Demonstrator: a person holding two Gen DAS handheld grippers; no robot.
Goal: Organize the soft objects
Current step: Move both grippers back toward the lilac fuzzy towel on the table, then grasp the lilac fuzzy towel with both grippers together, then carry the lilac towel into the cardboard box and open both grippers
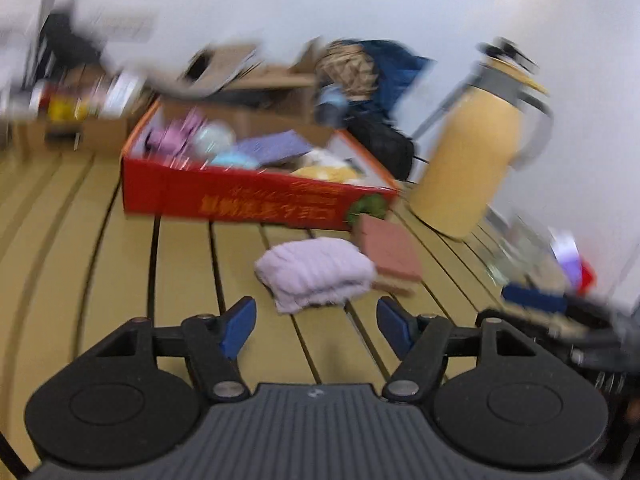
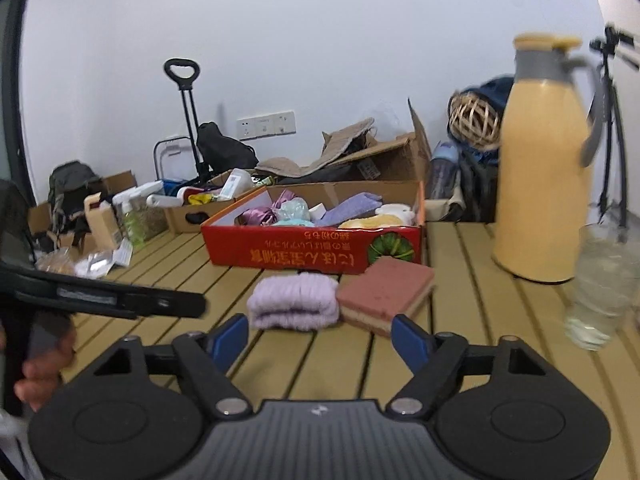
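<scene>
A folded lilac cloth [image 1: 316,274] [image 2: 294,300] lies on the slatted table, with a pink sponge block [image 1: 390,254] [image 2: 386,294] touching its right side. Behind both stands a red cardboard box [image 1: 248,196] [image 2: 312,250] holding several soft items. My left gripper [image 1: 316,326] is open just short of the lilac cloth, nothing between its blue pads. My right gripper [image 2: 320,342] is also open and empty, close in front of the cloth and the sponge. In the right wrist view the left gripper [image 2: 176,304] shows at the left, held by a hand [image 2: 36,384].
A tall yellow thermos jug [image 1: 476,148] [image 2: 544,168] stands right of the box. A clear glass [image 2: 600,288] sits at the right edge. Cardboard boxes [image 2: 380,160], bags, bottles and a trolley crowd the floor behind the table. The left wrist view is blurred.
</scene>
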